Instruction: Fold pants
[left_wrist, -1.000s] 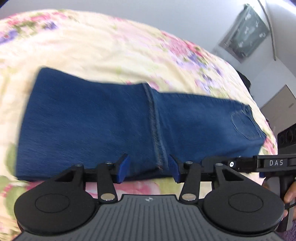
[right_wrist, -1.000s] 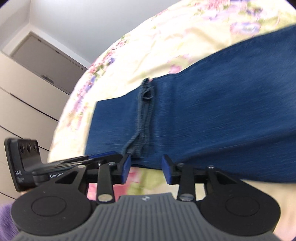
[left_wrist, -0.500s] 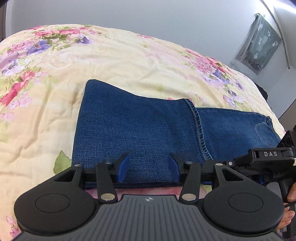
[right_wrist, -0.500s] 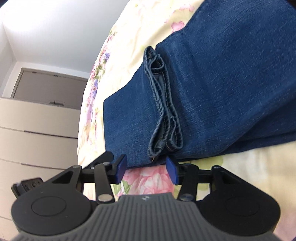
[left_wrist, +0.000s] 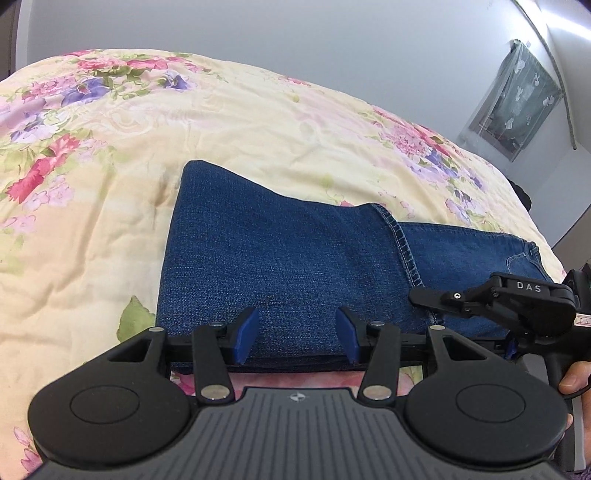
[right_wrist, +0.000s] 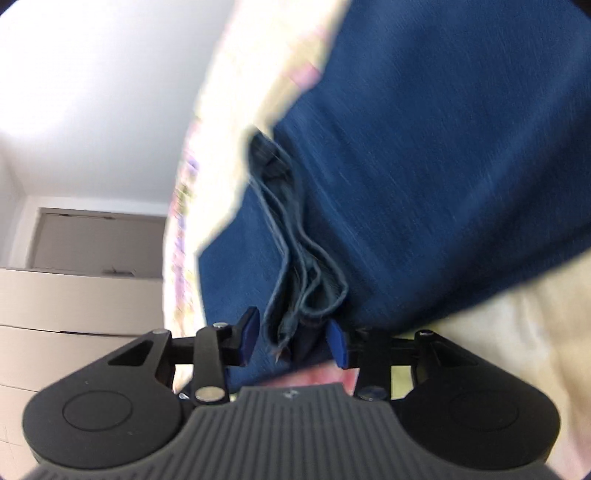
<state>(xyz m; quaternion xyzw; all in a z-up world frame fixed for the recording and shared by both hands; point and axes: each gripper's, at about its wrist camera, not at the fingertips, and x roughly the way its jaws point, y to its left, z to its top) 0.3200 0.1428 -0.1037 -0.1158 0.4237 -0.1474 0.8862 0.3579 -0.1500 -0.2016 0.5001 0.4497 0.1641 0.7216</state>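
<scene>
Blue jeans lie folded on a floral bedspread, the leg ends laid over the seat part. My left gripper hovers open over the near edge of the denim, with nothing pinched. In the same view my right gripper reaches in from the right at the stitched leg hems. The right wrist view is blurred. There the right gripper has its jaws closing, with the bunched hem layers between the pads. The pads do not clearly press on the cloth.
The bedspread stretches wide to the left of the jeans and beyond them. A pale wall and a hung dark cloth stand behind the bed. Beige drawers and a door are on the right gripper's side. A hand holds the right gripper.
The left gripper slid left along the jeans, still open. The right gripper rolled and sank toward the hems, which now sit between its narrowing jaws.
</scene>
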